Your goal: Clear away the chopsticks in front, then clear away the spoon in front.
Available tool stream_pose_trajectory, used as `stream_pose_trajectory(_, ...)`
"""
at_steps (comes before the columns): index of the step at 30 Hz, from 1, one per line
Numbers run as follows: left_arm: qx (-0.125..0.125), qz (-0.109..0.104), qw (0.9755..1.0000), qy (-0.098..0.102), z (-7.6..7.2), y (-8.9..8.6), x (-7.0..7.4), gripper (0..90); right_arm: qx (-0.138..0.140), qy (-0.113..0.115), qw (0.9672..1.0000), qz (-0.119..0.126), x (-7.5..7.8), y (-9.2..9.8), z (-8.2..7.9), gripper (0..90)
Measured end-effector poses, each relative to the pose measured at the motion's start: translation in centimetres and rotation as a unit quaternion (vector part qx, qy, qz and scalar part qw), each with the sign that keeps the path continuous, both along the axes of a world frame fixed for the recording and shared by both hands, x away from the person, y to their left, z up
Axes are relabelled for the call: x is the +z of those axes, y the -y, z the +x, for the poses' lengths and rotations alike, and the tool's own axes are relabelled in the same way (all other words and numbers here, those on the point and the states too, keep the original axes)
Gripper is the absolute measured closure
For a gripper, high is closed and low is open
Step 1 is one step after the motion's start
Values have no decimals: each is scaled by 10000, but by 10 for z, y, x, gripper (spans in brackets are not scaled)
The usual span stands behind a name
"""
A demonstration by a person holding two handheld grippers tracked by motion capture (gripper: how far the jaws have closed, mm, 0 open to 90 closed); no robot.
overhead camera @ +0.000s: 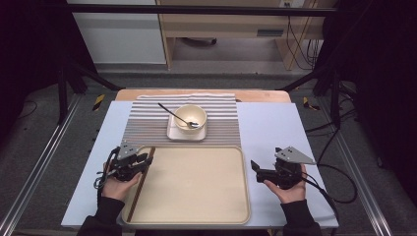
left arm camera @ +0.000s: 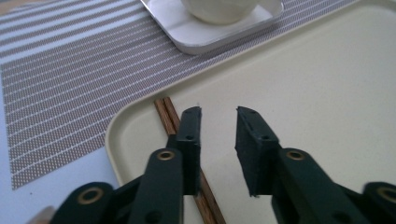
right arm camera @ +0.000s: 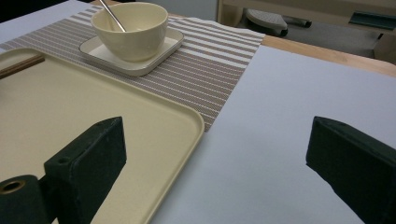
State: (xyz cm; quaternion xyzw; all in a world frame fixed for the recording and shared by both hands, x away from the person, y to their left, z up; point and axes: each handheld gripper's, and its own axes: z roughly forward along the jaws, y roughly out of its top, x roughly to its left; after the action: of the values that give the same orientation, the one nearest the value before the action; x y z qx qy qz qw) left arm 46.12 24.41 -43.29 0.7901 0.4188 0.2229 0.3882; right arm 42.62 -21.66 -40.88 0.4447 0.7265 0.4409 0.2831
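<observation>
Evidently the chopsticks (overhead camera: pixel 141 182) are already lying on the cream tray (overhead camera: pixel 196 216), so the placing step is looking finished. The pair is resting flat along the tray's left edge, just inside the rim, the two sticks side by side and touching. Their long axis is running from the tray's near-left corner toward its far-left corner, leaning slightly rightward at the far end, so the pair is lying nearly parallel to that edge. In the left gripper view the far tips (left arm camera: pixel 164 103) are ending close to the rounded far-left corner; which end is the eating end I cannot tell.

The left gripper (overhead camera: pixel 146 158) is hovering over the far part of the chopsticks, its jaws standing narrowly apart with nothing pressed between the pads; the sticks are passing beneath the left-hand jaw in that view rather than between the two. I am reading this as a release, with the hand drawing clear.

The right gripper (overhead camera: pixel 254 168) is waiting over the bare table surface just beyond the tray's right edge, jaws gaping wide and carrying nothing.

What is probably left sits beyond the tray's far edge: the bowl (overhead camera: pixel 190 118) with the spoon (overhead camera: pixel 178 117) leaning in it, standing on the square plate (overhead camera: pixel 186 134) on the striped mat (overhead camera: pixel 147 123). None of these is on the tray yet.
</observation>
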Motion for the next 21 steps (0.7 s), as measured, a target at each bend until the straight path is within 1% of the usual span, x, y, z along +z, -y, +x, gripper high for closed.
stream_pose_trajectory(4,72,-113,9996,237,-3,2,8,528,-28,8,10000,33,1,0,0,53)
stream_pose_trajectory(7,67,-142,9993,334,-3,2,13,457,-47,38,10000,52,2,2,-1,53)
stream_pose_trajectory(10,64,-215,9988,434,-3,3,19,402,-53,62,9999,68,3,2,-1,53)
stream_pose_trajectory(12,57,-248,9985,487,-2,3,23,381,-47,47,9999,83,3,2,-1,53)
stream_pose_trajectory(14,43,-270,9984,503,-1,2,27,361,-36,38,10000,30,2,2,0,53)
stream_pose_trajectory(17,61,-368,9977,575,0,3,33,349,-29,34,10000,50,2,2,0,53)
stream_pose_trajectory(21,33,-386,9971,659,6,5,41,338,-34,35,10000,50,2,2,0,53)
